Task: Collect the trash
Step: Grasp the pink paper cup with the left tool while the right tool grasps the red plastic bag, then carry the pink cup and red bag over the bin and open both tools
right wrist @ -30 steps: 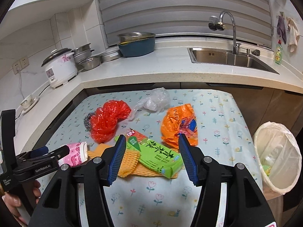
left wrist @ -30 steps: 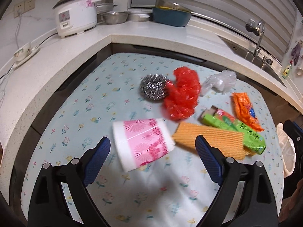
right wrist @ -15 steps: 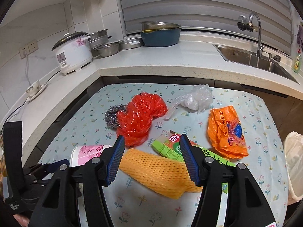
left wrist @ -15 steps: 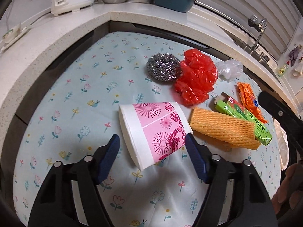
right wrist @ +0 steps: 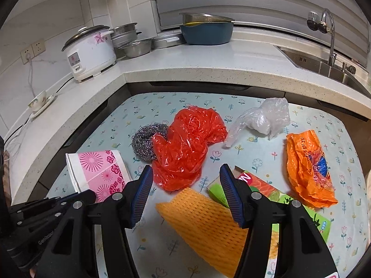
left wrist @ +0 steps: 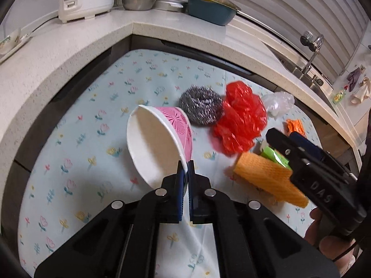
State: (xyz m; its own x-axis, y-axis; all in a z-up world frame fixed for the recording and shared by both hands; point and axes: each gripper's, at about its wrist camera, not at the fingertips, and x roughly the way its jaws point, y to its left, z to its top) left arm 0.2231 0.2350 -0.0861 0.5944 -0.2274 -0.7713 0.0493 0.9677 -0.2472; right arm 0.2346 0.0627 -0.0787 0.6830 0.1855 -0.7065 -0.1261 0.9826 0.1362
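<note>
A: Since the rim of the paper cup (left wrist: 160, 148) is pinched between the closed jaws of the left gripper (left wrist: 185, 169), which step is being done?

B: The cup is being picked up as the first trash; its mouth is turned toward the jaws.

A: And the right gripper (right wrist: 186, 192)?

B: It is held open (nothing is gripped), with the orange foam net (right wrist: 206, 227) just ahead, between its jaws. Next, the cup should be carried to a bin, which is not seen here.
</note>
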